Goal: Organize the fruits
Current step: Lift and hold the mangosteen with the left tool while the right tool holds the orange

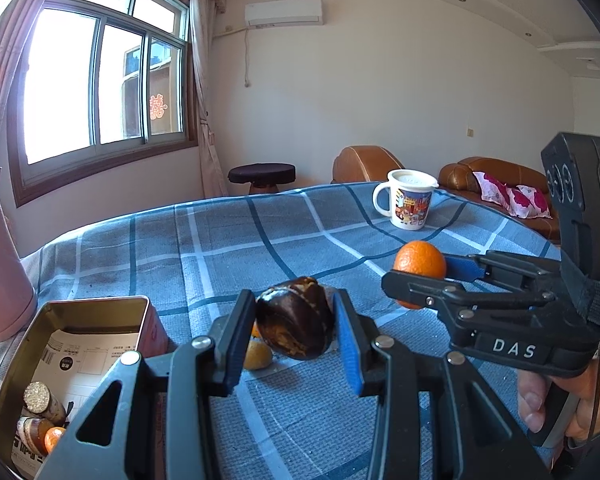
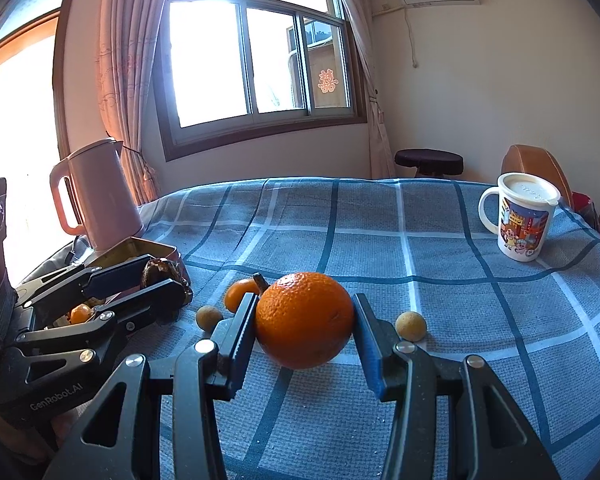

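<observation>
My left gripper (image 1: 295, 322) is shut on a dark brown, blotched fruit (image 1: 294, 318) and holds it above the blue checked cloth. My right gripper (image 2: 305, 316) is shut on a large orange (image 2: 305, 320) and holds it just above the cloth. The orange also shows in the left wrist view (image 1: 420, 262) between the right gripper's fingers. An open metal tin (image 1: 72, 364) at the lower left holds cut cane pieces and a small orange fruit. A small orange (image 2: 240, 294) and two small tan round fruits (image 2: 411, 326) (image 2: 209, 318) lie on the cloth.
A pink kettle (image 2: 100, 196) stands behind the tin at the left. A white cartoon mug (image 2: 522, 216) with a lid stands at the far right of the table. A small yellow-orange fruit (image 1: 257, 356) lies under the left gripper. Brown sofa and stool beyond the table.
</observation>
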Demonstrator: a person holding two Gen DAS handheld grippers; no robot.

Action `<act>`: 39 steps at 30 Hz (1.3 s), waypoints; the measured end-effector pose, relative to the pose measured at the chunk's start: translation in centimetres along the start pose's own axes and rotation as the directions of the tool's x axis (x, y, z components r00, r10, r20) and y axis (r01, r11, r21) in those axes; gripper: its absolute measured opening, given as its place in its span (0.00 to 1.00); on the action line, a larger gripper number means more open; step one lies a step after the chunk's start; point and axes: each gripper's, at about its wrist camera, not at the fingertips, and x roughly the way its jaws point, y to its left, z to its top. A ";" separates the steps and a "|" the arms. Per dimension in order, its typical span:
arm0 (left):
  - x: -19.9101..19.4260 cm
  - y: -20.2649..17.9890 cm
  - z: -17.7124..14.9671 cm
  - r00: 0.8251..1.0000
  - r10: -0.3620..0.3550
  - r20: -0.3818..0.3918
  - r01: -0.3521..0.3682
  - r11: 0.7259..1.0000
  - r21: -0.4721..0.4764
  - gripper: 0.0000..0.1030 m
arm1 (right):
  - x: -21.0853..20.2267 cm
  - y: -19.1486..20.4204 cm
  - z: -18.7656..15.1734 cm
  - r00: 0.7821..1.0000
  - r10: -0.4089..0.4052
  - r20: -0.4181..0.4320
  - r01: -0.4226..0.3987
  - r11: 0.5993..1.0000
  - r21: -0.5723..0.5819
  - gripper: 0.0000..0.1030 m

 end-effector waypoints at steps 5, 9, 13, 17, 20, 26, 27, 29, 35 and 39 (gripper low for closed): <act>-0.5 0.0 -0.1 1.000 0.003 0.018 -0.003 1.000 -0.001 0.40 | -0.2 0.2 0.0 1.000 -0.003 0.013 0.004 1.000 -0.014 0.47; -0.6 0.0 -0.1 1.000 0.005 0.028 -0.005 1.000 -0.001 0.40 | -0.4 0.3 0.0 1.000 -0.004 0.026 0.005 1.000 -0.023 0.47; -0.8 0.0 -0.2 0.999 0.006 0.035 -0.006 1.000 -0.002 0.40 | -0.7 0.5 -0.1 0.999 -0.005 0.038 0.007 1.000 -0.030 0.47; -1.0 -0.1 -0.2 0.999 0.002 0.041 -0.002 1.000 -0.002 0.40 | -0.9 0.6 -0.1 0.999 -0.005 0.051 0.007 0.999 -0.038 0.47; -1.2 -0.1 -0.2 0.999 0.002 0.046 -0.002 1.000 -0.002 0.40 | -1.1 0.8 -0.1 0.998 -0.007 0.060 0.009 0.999 -0.046 0.47; -1.5 -0.2 -0.3 0.998 0.006 0.060 -0.006 1.000 -0.006 0.40 | -1.4 1.0 -0.1 0.997 -0.008 0.078 0.012 0.998 -0.057 0.47; -1.5 -0.2 -0.3 0.998 0.006 0.061 -0.005 1.000 -0.005 0.40 | -1.5 1.0 -0.1 0.997 -0.008 0.081 0.013 0.998 -0.059 0.47; -1.6 -0.2 -0.3 0.998 0.007 0.064 -0.007 1.000 -0.004 0.40 | -1.6 1.1 -0.2 0.996 -0.009 0.087 0.014 0.998 -0.062 0.47; -1.8 0.0 -0.3 0.997 0.010 0.076 -0.009 1.000 -0.008 0.40 | -2.0 1.3 -0.2 0.994 -0.008 0.105 0.015 0.997 -0.070 0.47; -2.0 0.0 -0.3 0.996 0.013 0.084 -0.012 1.000 -0.009 0.40 | -2.2 1.4 -0.3 0.993 -0.007 0.116 0.016 0.997 -0.075 0.47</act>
